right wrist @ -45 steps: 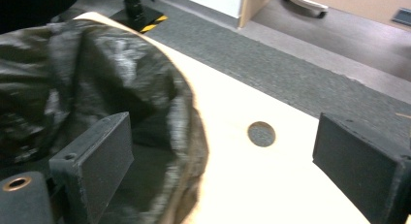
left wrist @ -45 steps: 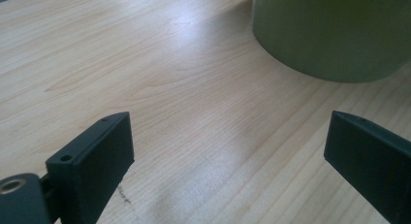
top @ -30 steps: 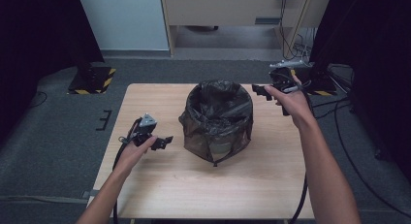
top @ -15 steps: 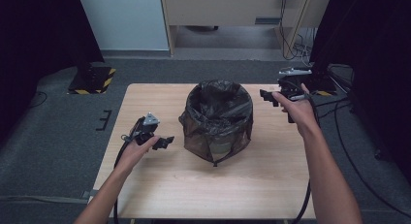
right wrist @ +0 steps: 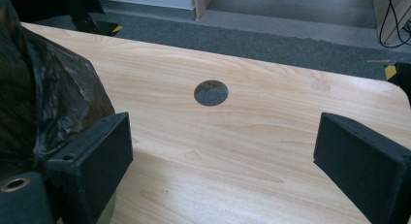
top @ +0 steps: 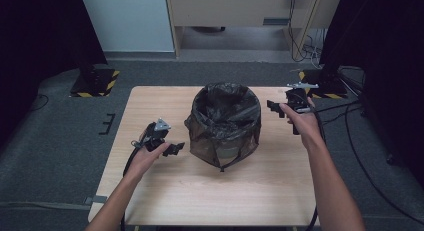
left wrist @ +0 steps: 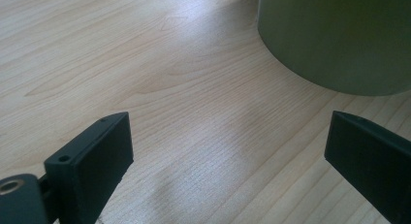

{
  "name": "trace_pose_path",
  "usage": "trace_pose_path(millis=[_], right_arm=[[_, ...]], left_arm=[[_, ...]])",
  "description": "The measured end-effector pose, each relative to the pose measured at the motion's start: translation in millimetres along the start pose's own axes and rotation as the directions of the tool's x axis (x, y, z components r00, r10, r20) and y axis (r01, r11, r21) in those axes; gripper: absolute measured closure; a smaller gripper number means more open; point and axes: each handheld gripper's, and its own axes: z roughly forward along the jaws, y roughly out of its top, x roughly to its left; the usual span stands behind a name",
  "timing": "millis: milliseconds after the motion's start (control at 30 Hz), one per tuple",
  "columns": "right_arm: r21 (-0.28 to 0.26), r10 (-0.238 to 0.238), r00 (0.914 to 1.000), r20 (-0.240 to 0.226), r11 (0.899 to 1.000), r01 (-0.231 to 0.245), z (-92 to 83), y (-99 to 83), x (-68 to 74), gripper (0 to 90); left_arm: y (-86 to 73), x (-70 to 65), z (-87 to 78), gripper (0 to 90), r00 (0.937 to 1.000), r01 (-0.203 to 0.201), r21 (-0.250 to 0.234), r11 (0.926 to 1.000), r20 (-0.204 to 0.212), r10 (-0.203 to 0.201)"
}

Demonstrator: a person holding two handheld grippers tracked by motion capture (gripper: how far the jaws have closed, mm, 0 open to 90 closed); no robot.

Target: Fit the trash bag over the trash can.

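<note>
**Lined bin between two released tongs**

A small bin (top: 225,136) stands near the middle of the wooden desk (top: 165,196), lined with a black bag (top: 227,103) whose edge is folded down over the rim and hangs crumpled along the wall. The person holds one tool on each side of it. The left tongs (top: 175,148) sit low, just beside the bin's left flank without touching it; in the left gripper view the jaws stand wide apart over bare wood, with the bin's greenish wall (left wrist: 334,40) curving ahead at the upper right. The right tongs (top: 274,109) are held near the rim on the far right side, apart from the bag. In the right gripper view these jaws too are spread wide with nothing between them, the crinkled bag (right wrist: 43,103) lying at the left and a round cable hole (right wrist: 211,93) in the desk ahead.
</note>
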Motion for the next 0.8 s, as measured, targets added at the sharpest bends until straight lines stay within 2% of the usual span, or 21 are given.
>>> trace_pose_path(millis=[367, 433, 467, 567, 633, 667, 767, 800], right_arm=[[0.028, 0.026, 0.9991, 0.034, 0.999, -0.027, 8.5, -25.4, -12.8, 7.0], [0.035, 0.051, 0.9981, 0.035, 0.998, -0.052, 9.5, -29.7, -13.8, 7.0], [0.037, 0.041, 0.9984, 0.038, 0.998, -0.043, 10.5, -31.8, -15.4, 6.9], [0.051, 0.051, 0.9976, 0.047, 0.997, -0.053, 12.4, -37.0, -16.4, 7.4], [0.055, 0.036, 0.9981, 0.049, 0.998, -0.039, 13.6, -41.1, -17.5, 7.4], [0.055, 0.049, 0.9977, 0.048, 0.997, -0.051, 13.9, -42.7, -16.8, 7.3], [0.067, 0.04, 0.9975, 0.058, 0.997, -0.044, 15.5, -47.3, -18.2, 6.9], [0.068, 0.05, 0.9971, 0.058, 0.996, -0.054, 15.8, -48.3, -18.1, 6.9]], left_arm=[[-6.1, 3.3, 5.3, 2.7, 0.9998, 0.01, 0.019, 0.9998, -0.019, -0.009], [-7.4, 3.4, 6.0, 2.7, 0.9997, 0.012, 0.023, 0.9997, -0.021, -0.011], [-7.9, 3.7, 6.4, 2.7, 0.9997, 0.011, 0.027, 0.9996, -0.02, -0.01], [-9.5, 3.2, 6.9, 2.7, 0.9998, 0.012, 0.03, 0.9995, -0.019, -0.011], [-10.3, 4.0, 6.0, 2.7, 0.9997, 0.01, 0.032, 0.9994, -0.024, -0.009], [-10.8, 4.2, 5.6, 2.7, 0.9996, 0.011, 0.03, 0.9995, -0.026, -0.01], [-12.8, 5.2, 4.5, 2.5, 0.9997, 0.014, 0.033, 0.9993, -0.023, -0.013], [-14.1, 5.7, 4.3, 2.6, 0.9996, 0.017, 0.031, 0.9994, -0.023, -0.016]])
